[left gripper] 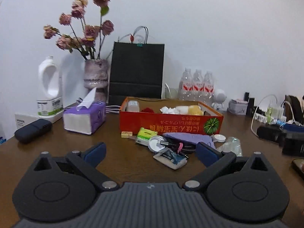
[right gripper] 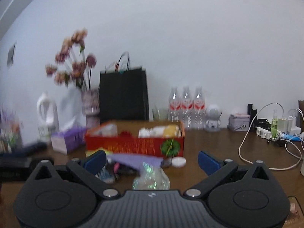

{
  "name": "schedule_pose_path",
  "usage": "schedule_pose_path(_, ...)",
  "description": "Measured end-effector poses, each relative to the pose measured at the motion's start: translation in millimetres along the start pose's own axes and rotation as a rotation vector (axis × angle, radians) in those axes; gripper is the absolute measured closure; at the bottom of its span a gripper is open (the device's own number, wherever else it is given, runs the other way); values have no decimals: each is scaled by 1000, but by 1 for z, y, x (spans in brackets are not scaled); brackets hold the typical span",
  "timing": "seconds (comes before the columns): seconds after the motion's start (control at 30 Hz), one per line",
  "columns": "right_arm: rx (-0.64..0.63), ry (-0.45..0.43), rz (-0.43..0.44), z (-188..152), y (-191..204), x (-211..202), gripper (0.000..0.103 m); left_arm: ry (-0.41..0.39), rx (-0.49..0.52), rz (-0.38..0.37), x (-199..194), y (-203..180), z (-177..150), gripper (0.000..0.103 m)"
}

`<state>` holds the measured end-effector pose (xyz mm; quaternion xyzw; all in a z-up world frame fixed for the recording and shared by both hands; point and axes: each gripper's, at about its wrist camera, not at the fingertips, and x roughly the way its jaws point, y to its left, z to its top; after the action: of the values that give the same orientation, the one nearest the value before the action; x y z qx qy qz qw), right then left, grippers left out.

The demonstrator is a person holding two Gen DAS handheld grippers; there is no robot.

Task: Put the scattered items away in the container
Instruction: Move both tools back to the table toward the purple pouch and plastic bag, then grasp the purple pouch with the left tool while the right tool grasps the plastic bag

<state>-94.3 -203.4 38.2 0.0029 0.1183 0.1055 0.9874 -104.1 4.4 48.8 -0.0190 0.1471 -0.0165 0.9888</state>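
Note:
A red cardboard box (left gripper: 171, 123) sits mid-table and holds a yellow plush, crumpled paper and a small white case. In front of it lie a green pack (left gripper: 145, 135), a white lid (left gripper: 155, 142), a cable (left gripper: 178, 146), a purple cloth (left gripper: 190, 138), a grey pouch (left gripper: 170, 158), a white disc (left gripper: 220, 138) and crinkly clear plastic (left gripper: 230, 144). My left gripper (left gripper: 152, 153) is open and empty, just short of the pouch. My right gripper (right gripper: 152, 160) is open and empty above the clear plastic (right gripper: 152, 180), facing the box (right gripper: 133, 145). The right view is blurred.
A purple tissue box (left gripper: 84, 116), a flower vase (left gripper: 96, 76), a black paper bag (left gripper: 136, 72), a white jug (left gripper: 49, 87) and three water bottles (left gripper: 197, 84) stand behind. A dark case (left gripper: 33, 130) lies left. Chargers and cables (right gripper: 269, 140) crowd the right.

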Motion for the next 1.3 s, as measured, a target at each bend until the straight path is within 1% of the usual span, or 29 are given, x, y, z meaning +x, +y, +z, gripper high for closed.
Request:
schedule_pose_path(0.07, 3, 42, -23, -2, 0, 16, 0, 29, 2, -25, 19, -2, 3, 7)
schedule_pose_path(0.13, 15, 109, -28, -5, -1, 33, 5, 63, 6, -53, 40, -5, 4, 19)
schedule_pose_path(0.2, 13, 159, -36, -12, -1, 48, 9, 91, 29, -89, 63, -11, 8, 25)
schedule_pose_path(0.27, 4, 197, -32, -19, 0, 62, 13, 112, 64, -128, 85, -20, 13, 25)
schedule_pose_path(0.33, 4, 229, -27, -20, 2, 75, 18, 160, 116, -158, 113, -28, 22, 23)
schedule_pose_path(0.37, 5, 243, -24, -21, 3, 80, 19, 196, 145, -163, 128, -33, 26, 22)
schedule_pose_path(0.4, 3, 258, -22, -22, 3, 85, 21, 229, 170, -156, 143, -39, 30, 19)
schedule_pose_path(0.47, -2, 285, -16, -24, 3, 92, 24, 274, 200, -154, 168, -49, 32, 17)
schedule_pose_path(0.5, -1, 299, -11, -26, 3, 95, 27, 297, 204, -154, 179, -51, 32, 17)
schedule_pose_path(0.53, 2, 314, -3, -27, 2, 97, 34, 319, 197, -142, 189, -52, 33, 19)
schedule_pose_path(0.57, 6, 329, 9, -27, 1, 99, 39, 340, 182, -134, 197, -52, 33, 23)
schedule_pose_path(0.6, 14, 341, 20, -29, 0, 101, 48, 360, 164, -138, 203, -51, 34, 41)
schedule_pose_path(0.63, 24, 348, 31, -29, -1, 101, 51, 379, 147, -144, 207, -49, 34, 61)
schedule_pose_path(0.67, 32, 348, 39, -30, -2, 101, 52, 390, 132, -139, 208, -47, 34, 66)
schedule_pose_path(0.7, 38, 344, 42, -30, -3, 101, 54, 387, 125, -131, 208, -46, 34, 81)
schedule_pose_path(0.73, 43, 341, 44, -30, -4, 100, 56, 371, 123, -130, 205, -44, 34, 93)
schedule_pose_path(0.83, 51, 337, 50, -29, -4, 98, 60, 323, 87, -149, 191, -40, 42, 95)
schedule_pose_path(0.93, 45, 317, 51, -25, -3, 92, 61, 234, 81, -156, 160, -38, 58, 97)
schedule_pose_path(0.97, 44, 307, 53, -23, -2, 87, 61, 213, 59, -165, 145, -35, 64, 97)
schedule_pose_path(1.03, 35, 282, 51, -17, -2, 74, 61, 175, -35, -192, 109, -19, 73, 97)
schedule_pose_path(1.07, 30, 275, 54, -13, -3, 69, 61, 168, -83, -198, 90, -9, 73, 97)
schedule_pose_path(1.13, 24, 268, 74, -10, -6, 56, 61, 182, -157, -181, 61, 12, 62, 97)
schedule_pose_path(1.2, 21, 278, 86, -10, -8, 44, 60, 239, -207, -148, 41, 33, 37, 97)
schedule_pose_path(1.27, 20, 295, 97, -14, -8, 35, 60, 301, -214, -100, 30, 47, 15, 97)
schedule_pose_path(1.3, 17, 302, 103, -16, -6, 31, 60, 338, -188, -76, 25, 51, 6, 95)
